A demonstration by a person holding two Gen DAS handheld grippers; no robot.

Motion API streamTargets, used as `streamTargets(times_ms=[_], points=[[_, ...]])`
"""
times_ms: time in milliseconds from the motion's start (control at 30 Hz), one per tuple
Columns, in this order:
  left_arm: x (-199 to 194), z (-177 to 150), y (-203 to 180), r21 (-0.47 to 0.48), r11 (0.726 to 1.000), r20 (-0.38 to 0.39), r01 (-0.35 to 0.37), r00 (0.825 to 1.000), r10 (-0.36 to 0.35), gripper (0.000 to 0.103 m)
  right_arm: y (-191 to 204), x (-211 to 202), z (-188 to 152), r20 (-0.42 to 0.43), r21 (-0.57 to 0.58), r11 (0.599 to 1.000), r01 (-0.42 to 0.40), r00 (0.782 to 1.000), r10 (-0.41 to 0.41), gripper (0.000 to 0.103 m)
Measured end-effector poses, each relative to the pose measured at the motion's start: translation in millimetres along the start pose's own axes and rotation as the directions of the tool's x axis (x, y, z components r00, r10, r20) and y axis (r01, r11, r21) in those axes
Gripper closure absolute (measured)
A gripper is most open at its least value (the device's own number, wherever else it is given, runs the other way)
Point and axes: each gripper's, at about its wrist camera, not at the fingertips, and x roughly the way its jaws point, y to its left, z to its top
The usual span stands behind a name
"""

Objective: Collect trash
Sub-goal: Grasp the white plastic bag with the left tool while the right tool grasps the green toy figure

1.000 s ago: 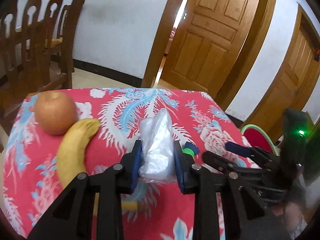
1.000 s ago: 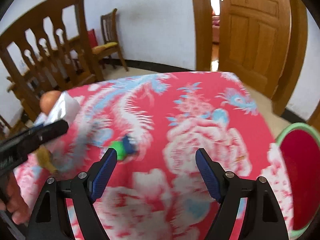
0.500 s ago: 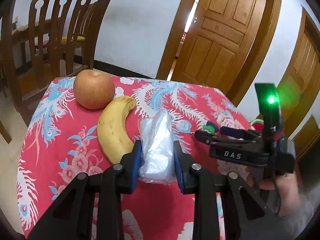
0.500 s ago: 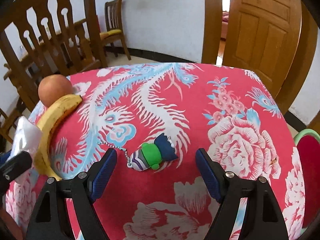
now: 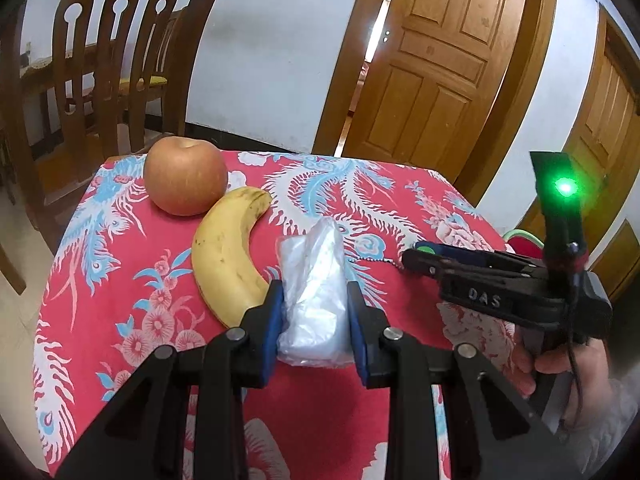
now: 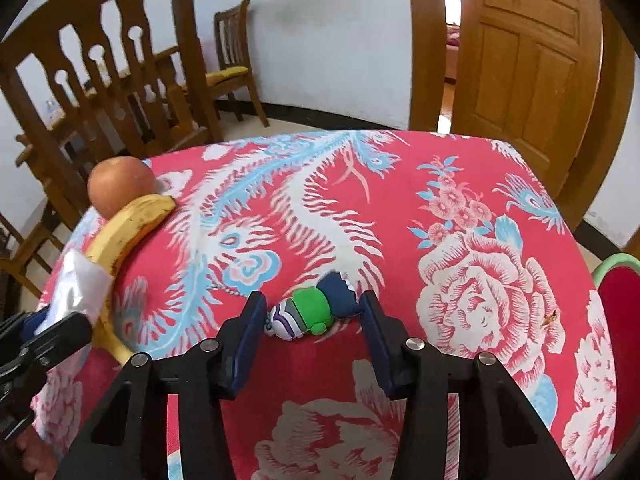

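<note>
Here the red flowered tabletop (image 6: 460, 184) spreads out under both tools. The left hand-held gripper (image 5: 316, 320) squeezes a soft, light, crinkly plastic bag (image 5: 314, 280) by its middle. The right hand-held gripper (image 6: 312, 330) has just been closing around a little toy keychain (image 6: 310, 312); its pads look barely apart from it. It seems small, hard and light: pinch its body.
</note>
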Motion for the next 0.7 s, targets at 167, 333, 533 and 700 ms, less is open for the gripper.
streamTargets(times_ms=[167,333,533,700], points=[[-0.4,0.0,-2.3,0.005,1.000,-0.005,-0.005,1.000,0.005,0.072,8.5,-9.1,-9.0,-0.010,-0.038,0.999,-0.003,1.000,0.002,0.055],[-8.2,1.8,-9.0,0.014,1.000,-0.006,0.011,1.000,-0.011,0.072,14.0,-30.9,-17.5,0.050,-0.071,0.997,-0.022,0.998,0.026,0.085],[-13.8,4.6,-21.0,0.059,0.998,-0.006,-0.018,1.000,0.018,0.072,0.9,-58.4,-23.4,0.172,-0.056,0.998,0.024,0.985,-0.014,0.098],[-24.4,8.1,-13.9,-0.013,1.000,0.013,-0.004,1.000,0.004,0.072,-31.9,-57.1,-16.2,0.116,0.077,0.993,-0.088,0.990,0.079,0.079]])
